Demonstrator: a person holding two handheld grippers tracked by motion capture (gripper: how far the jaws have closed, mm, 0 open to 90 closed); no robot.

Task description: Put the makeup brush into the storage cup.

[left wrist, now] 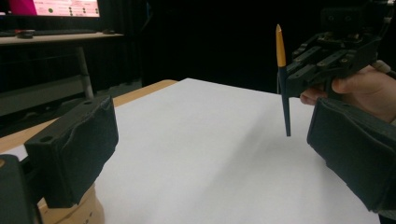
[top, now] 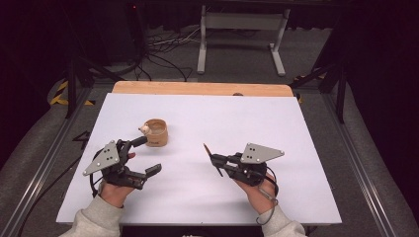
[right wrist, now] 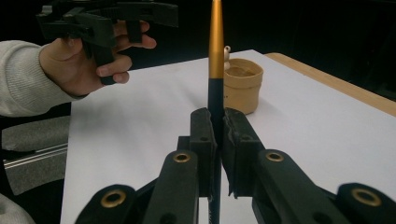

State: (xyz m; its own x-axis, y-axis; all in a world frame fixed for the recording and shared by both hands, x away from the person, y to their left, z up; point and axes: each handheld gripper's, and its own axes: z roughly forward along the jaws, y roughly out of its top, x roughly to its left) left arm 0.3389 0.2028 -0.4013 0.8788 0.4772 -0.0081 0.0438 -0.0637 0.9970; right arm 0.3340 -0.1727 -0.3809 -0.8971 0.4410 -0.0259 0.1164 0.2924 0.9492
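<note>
One pen, black with orange end, clamped between closed fingers of right gripper, held above the white table right of centre. One tan cup standing left of centre; writing on it unreadable. Left gripper just beside cup, fingers wide apart, gripping nothing, hand level

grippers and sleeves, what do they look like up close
Both grippers, left gripper and right gripper, are black linkage frames with blocky black padded jaws and brass-coloured pivot rivets. Each carries a grey three-cornered plate dotted with small holes. A dark cable loops from the right one. The sleeves are light grey knit.
</note>
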